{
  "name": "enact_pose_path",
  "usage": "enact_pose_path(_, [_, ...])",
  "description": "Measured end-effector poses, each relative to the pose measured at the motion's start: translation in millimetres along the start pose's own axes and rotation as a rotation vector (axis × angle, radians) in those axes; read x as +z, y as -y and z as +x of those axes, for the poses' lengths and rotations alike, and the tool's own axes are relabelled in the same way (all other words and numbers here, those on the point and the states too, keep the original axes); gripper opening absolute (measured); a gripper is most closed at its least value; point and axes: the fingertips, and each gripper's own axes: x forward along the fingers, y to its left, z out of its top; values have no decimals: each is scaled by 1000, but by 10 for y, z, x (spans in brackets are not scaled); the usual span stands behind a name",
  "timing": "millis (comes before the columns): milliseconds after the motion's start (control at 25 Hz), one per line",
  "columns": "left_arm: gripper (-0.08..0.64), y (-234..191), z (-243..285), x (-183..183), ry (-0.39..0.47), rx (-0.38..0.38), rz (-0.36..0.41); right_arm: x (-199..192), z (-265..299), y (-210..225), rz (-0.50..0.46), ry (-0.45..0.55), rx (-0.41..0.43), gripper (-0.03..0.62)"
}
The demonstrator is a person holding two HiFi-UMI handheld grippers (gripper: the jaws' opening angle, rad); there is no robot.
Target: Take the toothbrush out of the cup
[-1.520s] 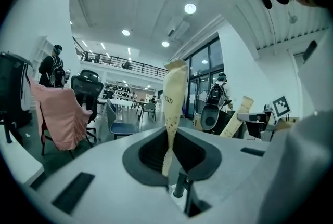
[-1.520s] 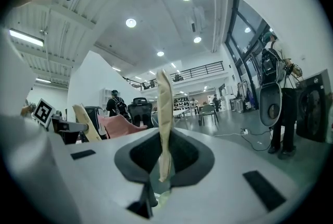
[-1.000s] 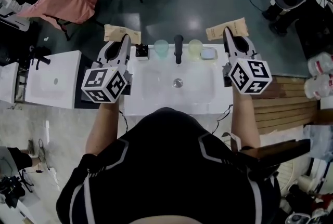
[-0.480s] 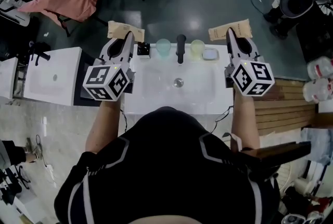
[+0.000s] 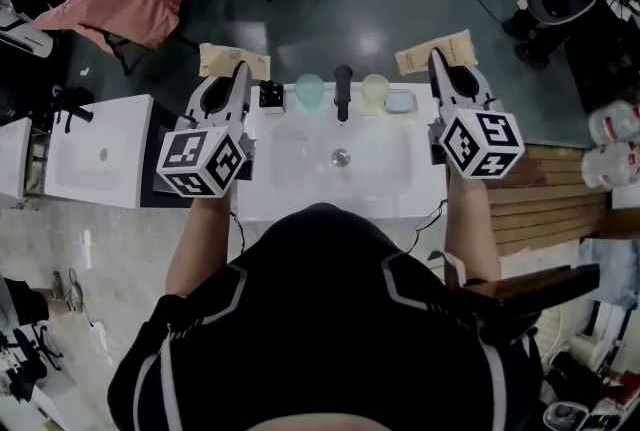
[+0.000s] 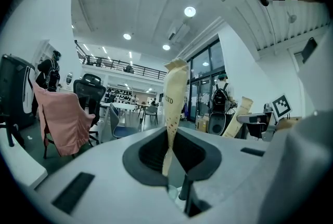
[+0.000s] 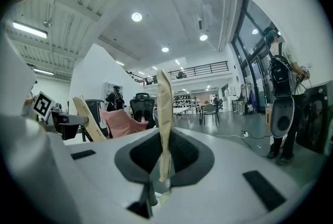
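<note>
Count from the head view:
- grippers: 2, left gripper (image 5: 242, 71) and right gripper (image 5: 436, 57)
- paper packets: 2, one pinched in each set of fingers: left packet (image 5: 220, 61), right packet (image 5: 456, 49)
- cups: 2, both between the two sets of fingers: bluish cup (image 5: 310, 91), yellowish cup (image 5: 375, 90)
- black faucet (image 5: 343, 91): 1, between the cups
- small black box (image 5: 270, 96): 1, just right of the left fingers
- pale dish (image 5: 402, 103): 1, just left of the right fingers
- basins: 2, main basin (image 5: 290, 169) and side basin (image 5: 100, 159), the latter left of the left fingers
- white containers: 2, upper container (image 5: 615, 124) and lower container (image 5: 612, 167), well right of the right fingers
</note>
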Motion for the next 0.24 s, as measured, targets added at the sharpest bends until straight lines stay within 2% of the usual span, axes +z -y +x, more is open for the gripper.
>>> enact_pose_path(240, [31,44,38,-32,-4,-11,1,-23,28,10,-1,-7,3,37])
